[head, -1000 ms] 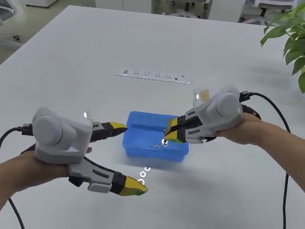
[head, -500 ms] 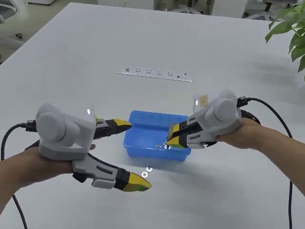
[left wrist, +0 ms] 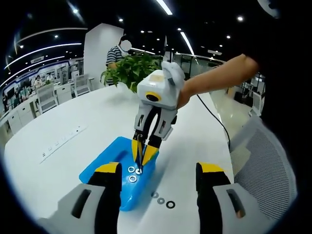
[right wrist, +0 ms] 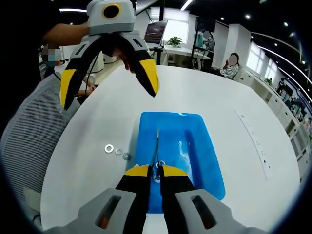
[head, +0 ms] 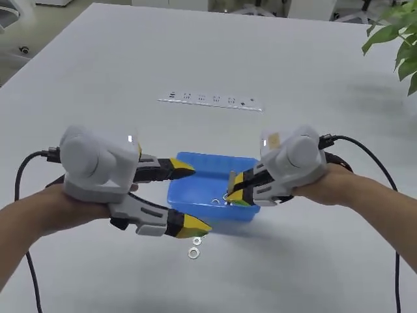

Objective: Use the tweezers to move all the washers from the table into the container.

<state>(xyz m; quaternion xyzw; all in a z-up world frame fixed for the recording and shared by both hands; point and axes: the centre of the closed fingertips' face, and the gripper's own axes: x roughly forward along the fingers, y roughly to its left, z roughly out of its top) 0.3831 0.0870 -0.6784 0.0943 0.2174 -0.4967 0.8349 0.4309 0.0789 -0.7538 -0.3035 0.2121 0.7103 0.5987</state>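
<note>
Leftward of the container a second ago, the left gripper has swung in toward it. Its lower jaw now hangs over the near left corner and its upper jaw over the left rim; the jaws are spread wide and hold nothing. The right gripper has barely shifted. Its jaws are pinched tight on the tweezers, whose tips point down inside the container, touching or just above a washer there. Whether the tips grip that washer I cannot tell.

As I judge the risk, the left gripper's lower jaw sits close above the container's corner and the washers left on the counter. A dip could shove the container or scatter them. The thin tweezers could also twist in the jaws, or a washer could cling to the tips instead of dropping.

The container holds two or three washers near its middle. Three more lie in a row on the counter just beside its near side.
</note>
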